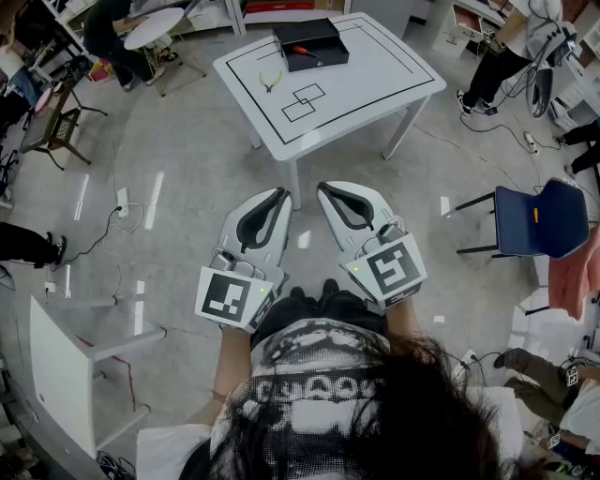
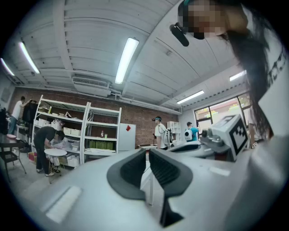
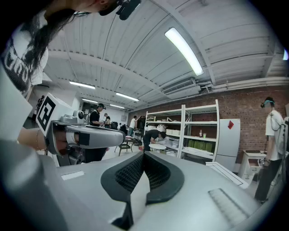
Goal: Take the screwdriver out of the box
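The screwdriver [image 1: 305, 52], with an orange handle, lies inside the open black box [image 1: 323, 62] at the far end of the white table [image 1: 375, 80], in the head view only. Both grippers are held side by side close to my body, well short of the table. The left gripper [image 1: 284, 192] [image 2: 147, 151] has its black jaws meeting at the tips with nothing between them. The right gripper [image 1: 321, 186] [image 3: 143, 154] is shut and empty too. Both point level across the room.
Small pliers [image 1: 272, 82] lie on the table beside black outlined rectangles. A blue chair [image 1: 539, 220] stands at the right, a white stand [image 1: 66, 366] at the left, cables on the floor. People work near a round table [image 1: 155, 28] and at shelves [image 3: 198, 131].
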`<state>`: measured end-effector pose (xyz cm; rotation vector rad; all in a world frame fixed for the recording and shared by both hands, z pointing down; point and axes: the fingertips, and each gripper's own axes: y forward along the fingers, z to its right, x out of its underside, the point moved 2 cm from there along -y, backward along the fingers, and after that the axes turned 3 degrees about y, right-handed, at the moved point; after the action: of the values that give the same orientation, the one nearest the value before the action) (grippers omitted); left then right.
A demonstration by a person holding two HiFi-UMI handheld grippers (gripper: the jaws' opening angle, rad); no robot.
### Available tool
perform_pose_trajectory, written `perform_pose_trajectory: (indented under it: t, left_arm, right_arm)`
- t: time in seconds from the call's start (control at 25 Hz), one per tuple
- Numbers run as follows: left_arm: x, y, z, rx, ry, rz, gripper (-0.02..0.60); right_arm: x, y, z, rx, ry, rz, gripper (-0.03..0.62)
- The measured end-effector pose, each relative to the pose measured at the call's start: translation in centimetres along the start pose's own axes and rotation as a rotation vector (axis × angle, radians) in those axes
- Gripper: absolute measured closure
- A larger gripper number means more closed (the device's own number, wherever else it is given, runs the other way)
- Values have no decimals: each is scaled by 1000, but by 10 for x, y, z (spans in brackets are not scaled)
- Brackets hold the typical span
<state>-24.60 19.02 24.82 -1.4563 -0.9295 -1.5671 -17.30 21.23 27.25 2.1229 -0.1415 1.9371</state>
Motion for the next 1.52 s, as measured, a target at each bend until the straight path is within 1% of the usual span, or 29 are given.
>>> perform_pose_trajectory:
  t: [0.2,0.32,0.48,0.8,1.0,1.24,1.52]
  left_arm:
    - [1,7,3,-10,-4,-4,581]
    - [3,11,6,-15,-6,-7,581]
    - [6,23,10,-21,-13,-15,581]
    - [16,54,21,-45,-54,-34,581]
    - [26,67,37,-65,-69,-54,581]
    - [35,77,53,-73,-61,-99,581]
    - [38,89,51,-87,-50,-122,581]
  right_arm:
    - [2,-2,9,-3,7,10,591]
    - [2,-4,15,-1,36,27,591]
    - [6,-10,29,2,70,5,591]
    - [23,-21,63,-9,78,-6,591]
    - [35,-31,78,-33,81,-20,591]
    - [45,-40,88,-65,100,-22,591]
    - [53,-33,102,-82,120,-19,591]
